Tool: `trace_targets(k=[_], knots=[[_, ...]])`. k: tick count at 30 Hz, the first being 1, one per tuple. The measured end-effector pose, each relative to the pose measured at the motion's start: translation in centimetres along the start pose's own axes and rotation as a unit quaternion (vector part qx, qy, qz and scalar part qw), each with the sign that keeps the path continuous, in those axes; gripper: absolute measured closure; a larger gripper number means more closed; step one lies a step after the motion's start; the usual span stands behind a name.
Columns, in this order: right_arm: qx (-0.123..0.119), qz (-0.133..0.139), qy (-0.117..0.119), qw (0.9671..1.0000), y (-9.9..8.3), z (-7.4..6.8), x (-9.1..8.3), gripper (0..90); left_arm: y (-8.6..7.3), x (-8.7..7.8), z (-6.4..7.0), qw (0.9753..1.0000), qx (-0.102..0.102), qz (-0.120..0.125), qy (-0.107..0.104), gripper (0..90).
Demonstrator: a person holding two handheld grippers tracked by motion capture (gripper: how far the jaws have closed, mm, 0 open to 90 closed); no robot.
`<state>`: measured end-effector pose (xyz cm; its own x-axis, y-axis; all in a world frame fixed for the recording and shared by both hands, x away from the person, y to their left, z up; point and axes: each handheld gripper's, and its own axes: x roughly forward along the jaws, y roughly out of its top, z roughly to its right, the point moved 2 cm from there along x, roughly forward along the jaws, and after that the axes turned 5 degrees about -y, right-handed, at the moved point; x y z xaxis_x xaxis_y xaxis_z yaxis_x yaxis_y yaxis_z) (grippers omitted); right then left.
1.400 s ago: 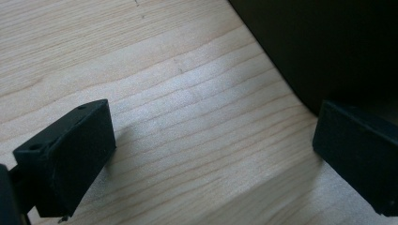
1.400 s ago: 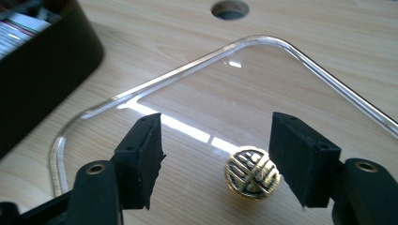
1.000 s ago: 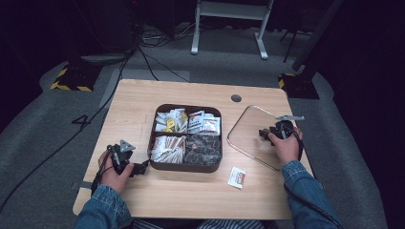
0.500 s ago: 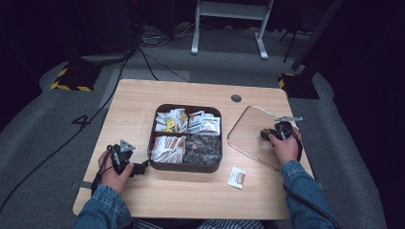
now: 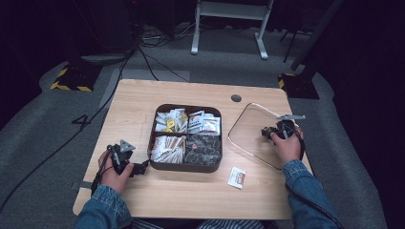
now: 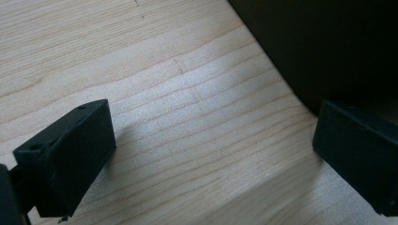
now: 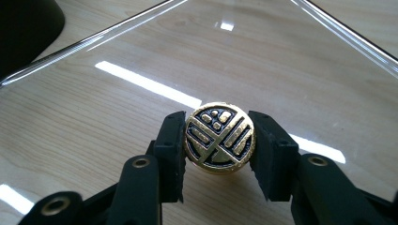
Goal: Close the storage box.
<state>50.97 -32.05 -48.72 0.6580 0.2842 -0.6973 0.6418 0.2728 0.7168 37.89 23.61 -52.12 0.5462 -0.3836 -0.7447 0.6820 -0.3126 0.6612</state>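
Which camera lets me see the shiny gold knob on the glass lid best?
The right gripper view: the gold knob sits close up between the right gripper jaws, its black pattern clear. In the high view it hides at the right gripper over the glass lid. The left gripper view looks at the table.

Light falls from overhead onto the bench (image 5: 191, 195), which stands bright while the floor around it sinks into near-black, and the high view is soft and a little grainy. In the right gripper view, white streaks of glare lie across the clear lid (image 7: 291, 61) around the sharp gold knob (image 7: 219, 139). In the left gripper view, the near tongs (image 6: 211, 164) are blurred and one arm casts a soft shadow on the wood just beside it.
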Motion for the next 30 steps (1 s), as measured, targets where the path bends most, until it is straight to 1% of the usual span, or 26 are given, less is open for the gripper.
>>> trace_targets(k=[2, 3, 6, 7, 9, 10, 12, 15, 16, 18, 21, 23, 24, 25, 29, 30], knots=[[-0.006, 0.003, 0.001, 1.0000, 0.4, -0.1, -0.5, 58.9, 0.0, 0.0, 0.0, 1.0000, 0.000, 0.000, 0.000, 0.0], [-0.008, 0.007, 0.005, 0.9999, 0.8, -0.2, -0.9, 58.9, 0.0, 0.0, 0.0, 1.0000, 0.000, 0.000, 0.000, 0.0], [-0.010, 0.010, 0.007, 0.9999, 1.2, -0.3, -1.4, 58.9, 0.0, 0.0, 0.0, 1.0000, 0.000, 0.000, 0.000, 0.0], [-0.013, 0.014, 0.009, 0.9998, 1.6, -0.4, -1.8, 58.9, 0.0, 0.0, 0.0, 1.0000, 0.000, 0.000, 0.000, 0.0], [-0.014, 0.017, 0.011, 0.9997, 1.8, -0.5, -2.0, 58.9, 0.0, 0.0, 0.0, 1.0000, 0.000, 0.000, 0.000, 0.0], [-0.013, 0.019, 0.017, 0.9996, 2.2, -0.6, -2.4, 58.9, 0.0, 0.0, 0.0, 1.0000, 0.000, 0.000, 0.000, 0.0], [-0.013, 0.021, 0.020, 0.9995, 2.4, -0.6, -2.6, 58.9, 0.0, 0.0, 0.0, 1.0000, 0.000, 0.000, 0.000, 0.0], [-0.016, 0.027, 0.025, 0.9992, 3.1, -0.9, -3.2, 58.9, 0.0, 0.0, 0.0, 1.0000, 0.000, 0.000, 0.000, 0.0], [-0.019, 0.031, 0.030, 0.9989, 3.6, -1.1, -3.6, 58.9, 0.0, 0.0, 0.0, 1.0000, 0.000, 0.000, 0.000, 0.0], [-0.022, 0.034, 0.032, 0.9987, 3.9, -1.3, -3.9, 58.9, 0.0, 0.0, 0.0, 1.0000, 0.000, 0.000, 0.000, 0.0], [-0.027, 0.038, 0.043, 0.9979, 4.9, -2.1, -4.6, 58.9, 0.0, 0.0, 0.0, 1.0000, 0.000, 0.001, 0.001, 0.0], [-0.030, 0.040, 0.046, 0.9977, 5.1, -2.3, -4.7, 58.9, 0.0, 0.0, 0.0, 1.0000, -0.001, 0.001, 0.001, 0.0], [-0.034, 0.040, 0.052, 0.9973, 5.7, -2.8, -4.9, 58.9, 0.0, 0.0, 0.0, 1.0000, -0.001, 0.001, 0.001, 0.0], [-0.034, 0.040, 0.052, 0.9973, 5.7, -2.8, -4.9, 58.9, 0.0, 0.0, 0.0, 1.0000, -0.001, 0.001, 0.001, 0.0], [-0.047, 0.039, 0.062, 0.9962, 6.8, -4.1, -5.4, 58.9, -0.1, -0.1, 0.0, 1.0000, 0.000, 0.000, 0.002, 0.0], [-0.053, 0.043, 0.067, 0.9954, 7.2, -4.5, -5.5, 58.9, -0.1, -0.1, 0.0, 1.0000, 0.000, 0.001, 0.001, 0.0]])
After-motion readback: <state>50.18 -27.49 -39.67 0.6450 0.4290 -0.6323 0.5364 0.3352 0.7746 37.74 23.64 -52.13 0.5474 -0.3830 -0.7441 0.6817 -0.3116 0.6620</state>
